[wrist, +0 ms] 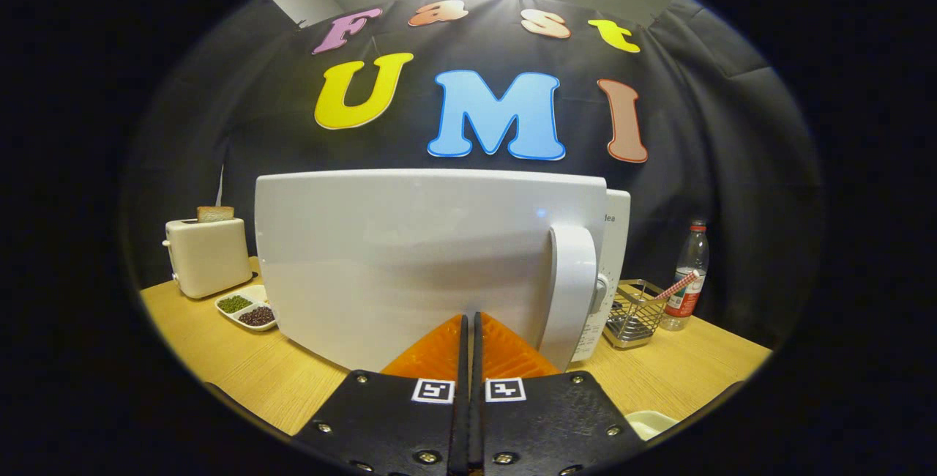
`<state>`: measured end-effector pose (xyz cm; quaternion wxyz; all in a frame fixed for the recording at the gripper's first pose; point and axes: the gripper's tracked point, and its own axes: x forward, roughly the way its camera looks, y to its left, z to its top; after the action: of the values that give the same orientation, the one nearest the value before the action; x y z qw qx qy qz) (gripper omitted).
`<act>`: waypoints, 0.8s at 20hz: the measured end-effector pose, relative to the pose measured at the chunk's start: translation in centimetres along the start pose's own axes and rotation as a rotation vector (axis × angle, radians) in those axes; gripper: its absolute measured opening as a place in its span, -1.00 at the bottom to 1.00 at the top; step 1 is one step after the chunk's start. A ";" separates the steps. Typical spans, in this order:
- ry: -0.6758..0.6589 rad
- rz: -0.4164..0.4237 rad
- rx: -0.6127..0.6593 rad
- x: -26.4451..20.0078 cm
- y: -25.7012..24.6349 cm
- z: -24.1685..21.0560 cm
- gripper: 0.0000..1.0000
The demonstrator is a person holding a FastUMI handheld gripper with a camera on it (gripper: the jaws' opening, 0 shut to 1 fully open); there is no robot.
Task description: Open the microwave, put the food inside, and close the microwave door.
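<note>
The wooden surface point(219, 359) spreads under everything and carries the whole set of things. The biggest thing on it is the white microwave point(432, 256), which stands straight ahead of the tongs and takes up most of the middle; its door point(410, 263) is a plain white panel that looks swung slightly off the body, with the control panel's edge showing past its right side, though whether it is fully latched cannot be told. A tall white handle point(572, 293) runs down the right side of the door, and just beside it a small knob point(600, 291) peeks out from the panel. The tongs point(468, 322) sit low in front, their two orange fingers point(439, 351) brought together with only a thin dark slit between them and nothing clamped in them; their tips lie right at the lower front of the door, left of the handle, and appear to touch it. To the left of the microwave stands a cream toaster point(207, 256) with a slice of bread point(215, 213) sticking out of its top. Near the toaster's foot lies a white divided dish point(247, 309) holding green beans in one part and dark beans in the other. To the right of the microwave sits a wire basket point(635, 313) with a striped straw point(677, 285) leaning out, and beyond it a clear water bottle point(689, 274) with a red cap. A bit of a white dish point(651, 423) shows beside the right finger mount.
</note>
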<state>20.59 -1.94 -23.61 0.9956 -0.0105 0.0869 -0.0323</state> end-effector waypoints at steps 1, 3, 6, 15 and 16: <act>0.001 -0.008 0.010 0.6 -0.3 -0.1 -0.98; 0.010 -0.017 0.020 1.9 -0.5 -0.5 -0.98; 0.018 -0.022 0.015 3.6 -0.7 -0.7 -0.98; 0.066 -0.005 0.022 3.8 0.7 -1.4 -0.91; 0.066 0.001 0.039 3.0 0.9 -1.0 -0.90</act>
<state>23.48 -1.22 -25.11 0.9923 0.0099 0.1188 -0.0339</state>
